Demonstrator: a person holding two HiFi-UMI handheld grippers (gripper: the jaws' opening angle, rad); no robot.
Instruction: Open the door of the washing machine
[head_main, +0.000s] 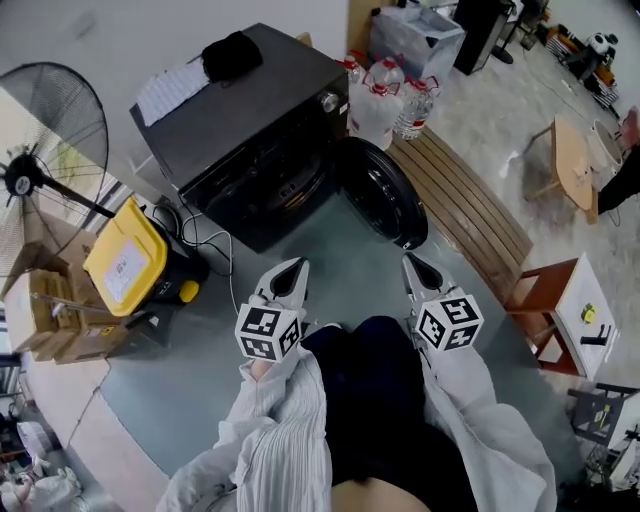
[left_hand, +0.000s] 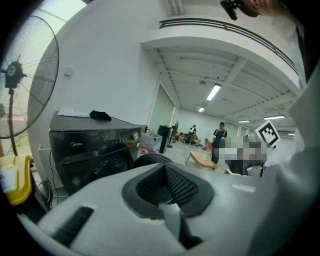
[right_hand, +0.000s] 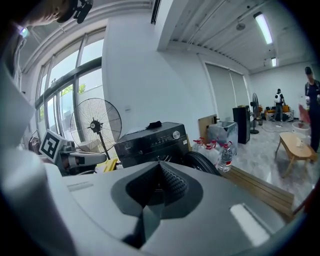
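Washing machine (head_main: 250, 140) door (head_main: 385, 190) hung wide open at the drum's right. Left gripper (head_main: 293, 268) and right gripper (head_main: 413, 264) were both clenched on nothing, well clear of it.

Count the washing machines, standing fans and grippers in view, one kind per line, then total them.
Washing machine: 1
Standing fan: 1
Grippers: 2 (left gripper, right gripper)
Total: 4
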